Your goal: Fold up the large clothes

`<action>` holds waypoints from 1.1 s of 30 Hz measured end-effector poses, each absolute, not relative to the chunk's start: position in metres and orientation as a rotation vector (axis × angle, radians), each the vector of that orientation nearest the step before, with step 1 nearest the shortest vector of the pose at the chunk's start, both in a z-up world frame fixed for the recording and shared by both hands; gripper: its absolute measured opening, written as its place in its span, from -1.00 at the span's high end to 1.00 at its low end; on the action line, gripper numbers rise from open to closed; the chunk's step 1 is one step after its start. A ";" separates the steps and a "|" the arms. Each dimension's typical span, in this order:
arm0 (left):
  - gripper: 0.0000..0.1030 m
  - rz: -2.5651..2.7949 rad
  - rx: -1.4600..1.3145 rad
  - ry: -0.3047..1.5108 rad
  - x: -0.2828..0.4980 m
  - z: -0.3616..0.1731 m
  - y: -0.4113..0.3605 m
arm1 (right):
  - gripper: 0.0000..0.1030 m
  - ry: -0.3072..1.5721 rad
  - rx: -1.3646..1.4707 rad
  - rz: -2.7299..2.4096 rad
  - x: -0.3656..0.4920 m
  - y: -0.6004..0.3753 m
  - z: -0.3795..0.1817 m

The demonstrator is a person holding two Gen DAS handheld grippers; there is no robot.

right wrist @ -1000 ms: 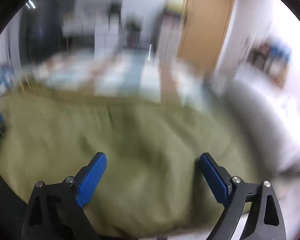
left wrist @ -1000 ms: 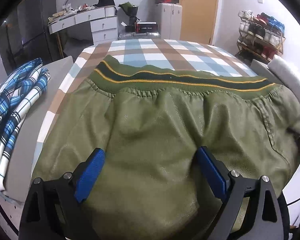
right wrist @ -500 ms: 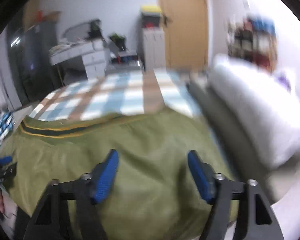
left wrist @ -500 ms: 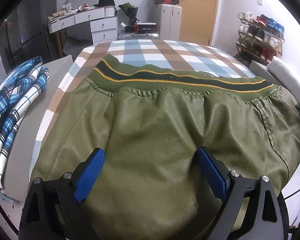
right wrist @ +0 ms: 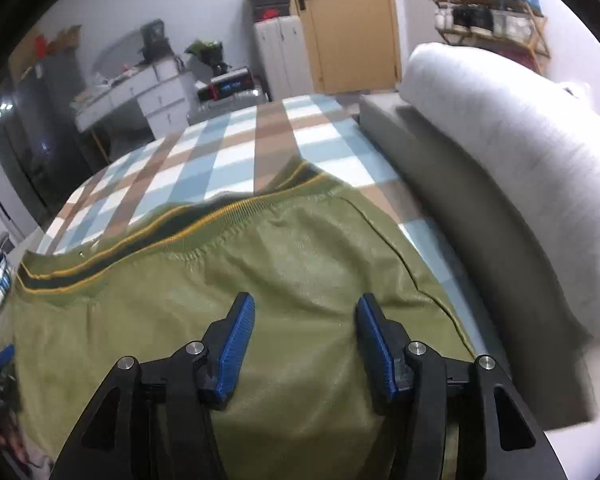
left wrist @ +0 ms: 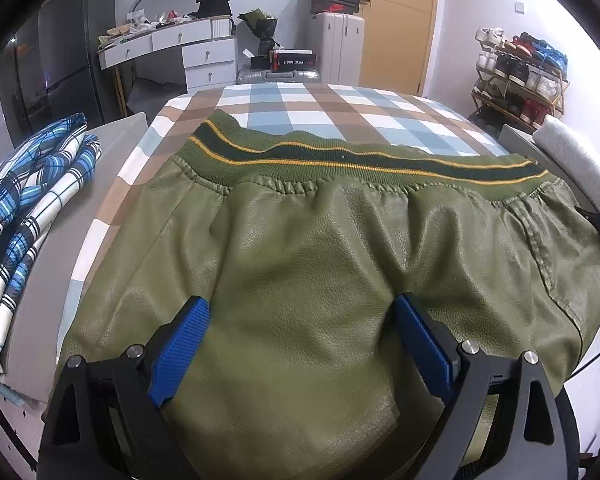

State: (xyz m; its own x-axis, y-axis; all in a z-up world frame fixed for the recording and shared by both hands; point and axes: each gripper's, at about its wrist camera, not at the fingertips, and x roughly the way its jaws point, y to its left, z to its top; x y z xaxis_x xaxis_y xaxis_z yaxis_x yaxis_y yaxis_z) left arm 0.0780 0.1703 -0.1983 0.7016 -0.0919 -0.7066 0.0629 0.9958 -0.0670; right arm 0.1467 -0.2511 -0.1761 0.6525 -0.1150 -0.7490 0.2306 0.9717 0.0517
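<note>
An olive green leather-look jacket (left wrist: 320, 232) lies spread flat on the bed, its ribbed hem with yellow stripes (left wrist: 340, 158) at the far side. My left gripper (left wrist: 302, 302) hovers wide open over the jacket's near part, with only the flat surface showing between its blue pads. My right gripper (right wrist: 305, 300) is over the jacket's right half (right wrist: 260, 264). Its jaws are closing and stand about half apart, with smooth jacket surface between them and no fold pinched. One blue pad (right wrist: 3, 355) of the left gripper shows at the left edge of the right wrist view.
The bed has a blue, brown and white checked cover (left wrist: 340, 108). A blue plaid shirt (left wrist: 24, 184) lies on a grey surface to the left. A long grey-white bolster (right wrist: 500, 160) runs along the bed's right side. A desk, cabinet, door and shoe rack (left wrist: 520, 72) stand behind.
The right gripper's jaws have narrowed from wide to about half. It has swung right along the jacket and rolled, leaving the left wrist view's right edge. The left gripper has stayed put.
</note>
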 end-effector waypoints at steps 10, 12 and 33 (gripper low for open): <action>-0.80 -0.084 -0.039 0.797 0.079 -0.197 0.170 | -0.08 0.704 0.059 -0.144 0.113 -0.213 -0.131; -0.80 -0.080 -0.040 0.800 0.080 -0.197 0.170 | -0.28 0.711 0.020 -0.128 0.113 -0.205 -0.139; -0.76 -0.031 -0.427 0.910 0.007 -0.181 0.254 | -0.40 0.562 0.164 0.359 0.080 -0.125 -0.149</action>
State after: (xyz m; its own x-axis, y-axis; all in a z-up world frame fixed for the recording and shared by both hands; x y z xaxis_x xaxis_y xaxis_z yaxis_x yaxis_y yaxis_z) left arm 0.0070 0.2539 -0.1806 0.6190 -0.2045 -0.7583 -0.1527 0.9158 -0.3716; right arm 0.0800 -0.1250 -0.1485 0.7860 0.3761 -0.4906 -0.2876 0.9250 0.2483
